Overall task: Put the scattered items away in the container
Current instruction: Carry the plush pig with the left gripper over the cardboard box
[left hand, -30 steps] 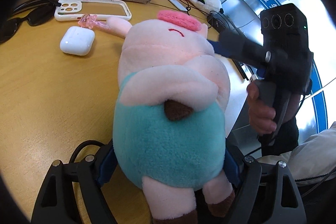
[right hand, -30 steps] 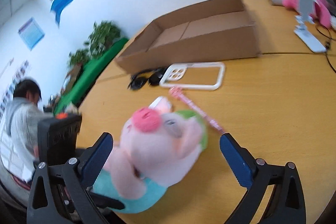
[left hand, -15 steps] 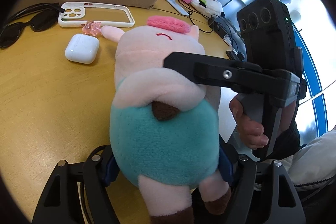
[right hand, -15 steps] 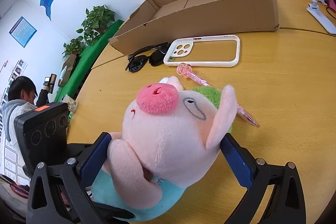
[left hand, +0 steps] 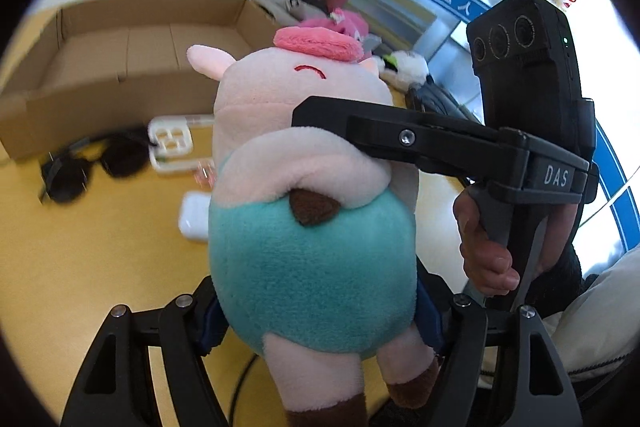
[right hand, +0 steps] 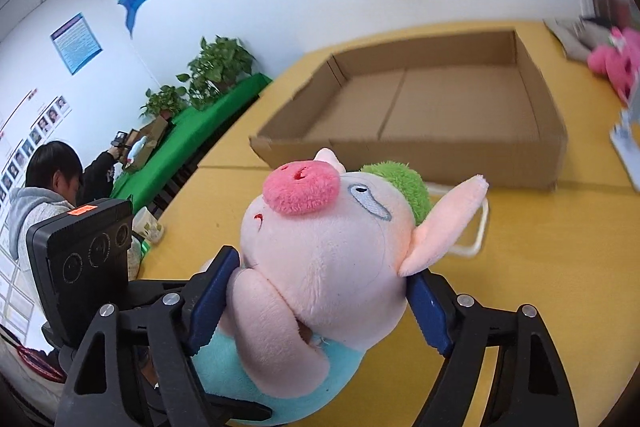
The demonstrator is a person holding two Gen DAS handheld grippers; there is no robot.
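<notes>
A plush pig with a pink snout, green hair tuft and teal trousers is held up off the yellow table by both grippers. My left gripper is shut on its teal lower body. My right gripper is shut on its head and shoulders; one of its fingers crosses the pig's chest in the left wrist view. The open, empty cardboard box lies beyond the pig and also shows in the left wrist view.
On the table below lie black sunglasses, a white phone case and a white earbuds case. A pink plush and a phone stand sit at the far right. A person sits at the left.
Both grippers have lifted the pig off the table and carried it toward the box. The right gripper's jaws have closed onto the pig's head.
</notes>
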